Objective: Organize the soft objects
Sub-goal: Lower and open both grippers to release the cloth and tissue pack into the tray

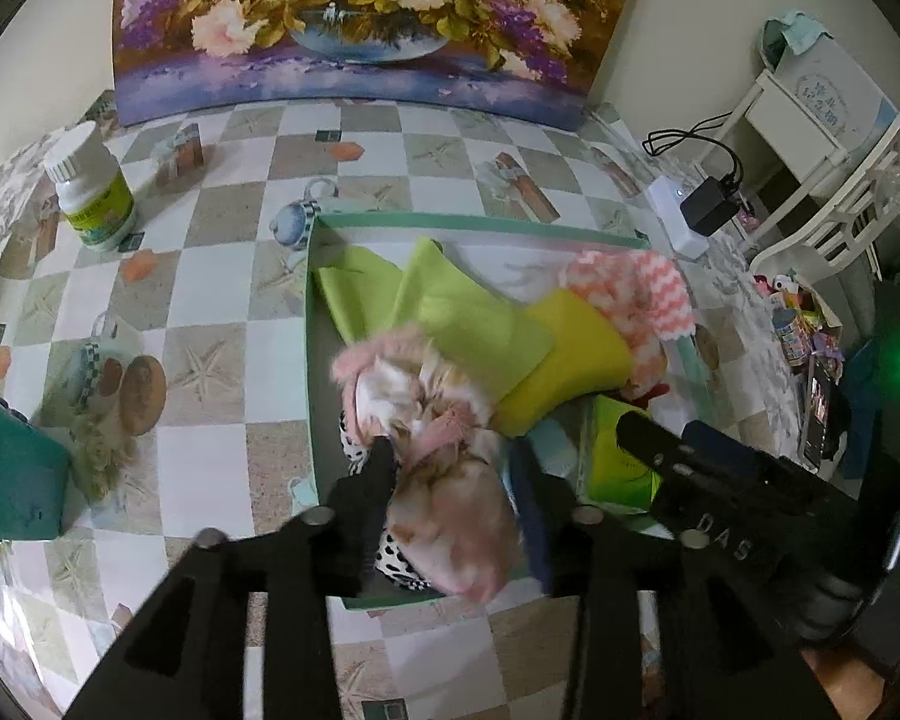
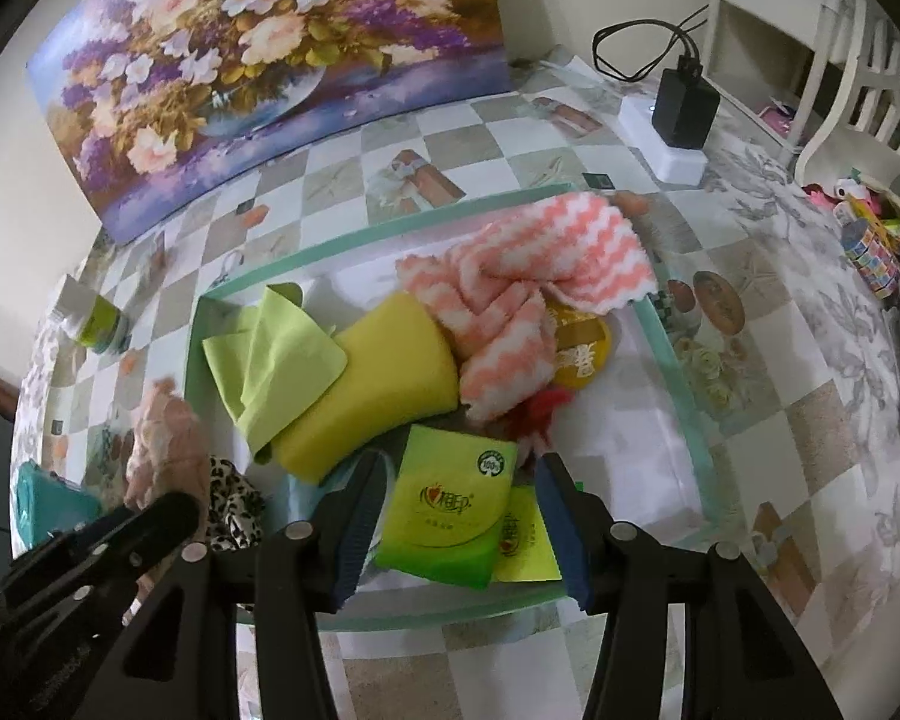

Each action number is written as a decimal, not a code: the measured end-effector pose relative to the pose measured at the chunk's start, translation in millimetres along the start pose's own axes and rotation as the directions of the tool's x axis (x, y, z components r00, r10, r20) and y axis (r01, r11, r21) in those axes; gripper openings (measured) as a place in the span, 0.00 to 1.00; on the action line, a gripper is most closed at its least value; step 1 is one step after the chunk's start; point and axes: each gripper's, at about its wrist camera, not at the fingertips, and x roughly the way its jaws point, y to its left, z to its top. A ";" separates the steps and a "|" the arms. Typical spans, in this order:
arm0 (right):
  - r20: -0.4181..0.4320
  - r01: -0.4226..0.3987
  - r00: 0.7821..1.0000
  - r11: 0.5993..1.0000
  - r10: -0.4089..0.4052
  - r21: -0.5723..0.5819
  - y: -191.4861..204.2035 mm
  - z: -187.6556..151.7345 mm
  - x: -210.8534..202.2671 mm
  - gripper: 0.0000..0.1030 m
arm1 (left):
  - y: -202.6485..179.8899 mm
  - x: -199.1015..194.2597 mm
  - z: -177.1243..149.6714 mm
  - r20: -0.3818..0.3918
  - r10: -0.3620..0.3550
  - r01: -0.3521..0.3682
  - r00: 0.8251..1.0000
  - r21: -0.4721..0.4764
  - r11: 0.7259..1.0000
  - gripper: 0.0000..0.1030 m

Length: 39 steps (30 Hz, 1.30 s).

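Soft cloths filled a shallow green-rimmed tray (image 2: 672, 354) on the checkered tabletop (image 1: 222, 312): a lime cloth (image 2: 270, 360), a yellow cloth (image 2: 384, 384) and a pink-and-white wavy towel (image 2: 540, 264), loosely heaped, apparently gathered to keep them in one place. The left gripper (image 1: 450, 480) had its fingers (image 1: 378, 468) closed on a fluffy pink-and-cream fabric (image 1: 444, 450), held over the tray's near left corner above a leopard-print piece (image 2: 234, 504), probably to be laid among the others. The right gripper (image 2: 456, 504) hovered with its fingers spread wide on either side of a green tissue pack (image 2: 450, 504), gripping nothing. Whether they touched the pack I could not tell.
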 end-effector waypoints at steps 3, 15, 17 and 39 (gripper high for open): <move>-0.013 0.011 1.000 1.000 -0.011 -0.010 2.0 -0.3 2.1 0.62 | 3.3 -0.8 2.2 0.006 0.010 -0.010 1.000 -0.008 1.000 0.50; -0.025 0.047 0.999 0.999 -0.048 -0.027 4.1 -0.3 5.5 0.91 | 39.6 -2.3 5.9 0.013 0.154 -0.151 0.988 -0.126 0.980 0.82; -0.017 0.052 0.998 0.998 -0.053 -0.032 5.3 0.0 4.6 1.00 | 48.1 -1.8 6.4 0.013 0.178 -0.174 0.984 -0.153 0.973 0.88; 0.049 0.064 0.997 0.996 -0.061 -0.059 16.6 -4.0 -17.7 1.00 | 71.1 -18.9 -0.9 0.058 0.322 -0.309 0.945 -0.167 0.936 0.97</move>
